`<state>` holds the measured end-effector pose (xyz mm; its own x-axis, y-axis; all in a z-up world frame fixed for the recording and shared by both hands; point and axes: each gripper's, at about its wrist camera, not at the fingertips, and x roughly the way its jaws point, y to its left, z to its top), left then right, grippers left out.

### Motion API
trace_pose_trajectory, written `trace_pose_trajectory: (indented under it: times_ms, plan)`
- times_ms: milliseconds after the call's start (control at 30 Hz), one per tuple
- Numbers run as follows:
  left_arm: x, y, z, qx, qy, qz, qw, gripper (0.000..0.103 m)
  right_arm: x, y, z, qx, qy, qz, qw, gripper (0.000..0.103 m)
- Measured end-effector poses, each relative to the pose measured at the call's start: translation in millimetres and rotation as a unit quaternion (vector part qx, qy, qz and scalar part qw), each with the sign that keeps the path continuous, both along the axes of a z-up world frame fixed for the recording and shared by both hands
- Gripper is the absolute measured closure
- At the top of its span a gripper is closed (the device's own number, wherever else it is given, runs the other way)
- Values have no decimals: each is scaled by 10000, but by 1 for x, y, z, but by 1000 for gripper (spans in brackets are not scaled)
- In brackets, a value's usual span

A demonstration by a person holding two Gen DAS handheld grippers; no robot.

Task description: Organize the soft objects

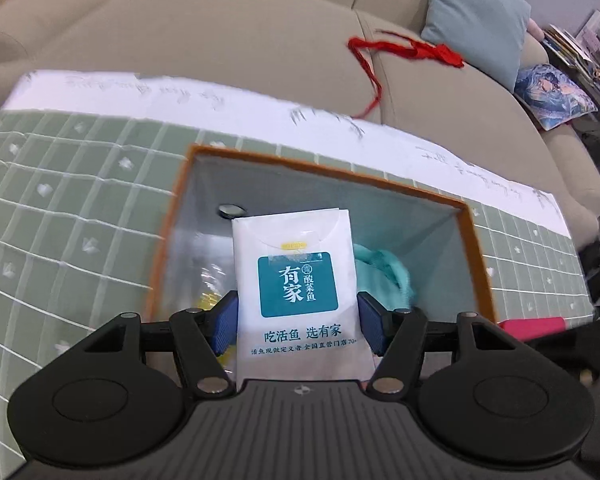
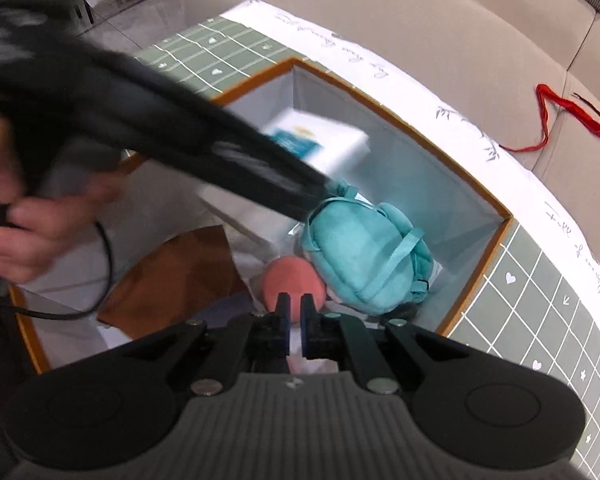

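Note:
My left gripper (image 1: 297,320) is shut on a white tissue pack (image 1: 296,300) with a teal label, and holds it over the open orange-rimmed box (image 1: 188,184). The pack also shows in the right wrist view (image 2: 320,142), blurred, with the left gripper's black body across it. A teal plush backpack (image 2: 364,256) and a pink round soft object (image 2: 292,280) lie inside the box (image 2: 496,208). My right gripper (image 2: 296,304) is shut and empty, just above the box's near side, in front of the pink object.
The box sits on a green checked cloth (image 1: 80,200) with a white border. Behind it is a beige sofa (image 1: 220,20) with a red cord (image 1: 400,52), a light blue cushion (image 1: 476,20) and a printed cushion (image 1: 552,96). A brown flap (image 2: 172,280) lies in the box.

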<state>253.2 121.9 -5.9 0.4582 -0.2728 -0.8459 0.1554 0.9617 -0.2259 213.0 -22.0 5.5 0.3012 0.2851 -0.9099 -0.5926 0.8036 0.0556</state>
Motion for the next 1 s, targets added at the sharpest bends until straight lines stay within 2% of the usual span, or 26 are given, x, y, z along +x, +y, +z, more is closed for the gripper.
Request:
trace_pose_trajectory:
  times_ms: [33, 67, 100, 167, 233, 333, 400, 467, 533, 567, 633, 800, 833, 900, 933, 1000]
  plan:
    - [3, -2, -3, -138, 130, 22, 9998, 32, -1, 0, 0, 11, 16, 2, 10000, 100]
    - [6, -7, -6, -52, 150, -20, 9999, 31, -2, 0, -1, 12, 36, 14, 10000, 100]
    - [7, -13, -7, 219, 70, -28, 9997, 31, -1, 1, -4, 3, 51, 32, 10000, 100]
    - [9, -29, -14, 1040, -83, -45, 9945, 27, -5, -2, -5, -40, 72, 81, 9999, 99]
    - [11, -38, -21, 1303, -99, -175, 9913, 25, -6, -5, -8, -59, 73, 83, 9999, 99]
    - [10, -44, -25, 1367, -162, -230, 9902, 21, -7, -8, -11, -41, 187, 68, 9998, 96]
    - [10, -41, -24, 1304, -181, -230, 9910, 14, -8, -8, -15, -23, 255, 104, 9996, 86]
    - [9, -39, -22, 1217, -180, -257, 9921, 14, -14, -4, -14, -13, 310, 200, 9993, 71]
    - [8, -42, -21, 1247, -46, -322, 9917, 14, -18, 3, -18, -87, 360, 322, 9988, 68]
    - [6, -43, -19, 1290, -5, -335, 9911, 13, -20, 6, -22, -120, 395, 356, 9985, 63]
    - [1, -45, -13, 1273, -120, -360, 9911, 13, -22, 14, -29, -178, 446, 391, 9981, 57]
    - [-18, -40, 12, 1056, -510, -288, 9927, 11, -24, 29, -49, -393, 521, 405, 9970, 56]
    - [-21, -37, 17, 976, -557, -291, 9932, 11, -23, 31, -53, -432, 529, 394, 9969, 59]
    - [-26, -31, 24, 810, -645, -268, 9943, 11, -21, 31, -59, -389, 533, 342, 9972, 83]
    - [-27, -29, 25, 747, -651, -243, 9948, 11, -19, 31, -62, -465, 498, 282, 9973, 103]
    - [-28, -25, 25, 663, -575, -166, 9960, 11, -18, 31, -64, -677, 315, 258, 9969, 103]
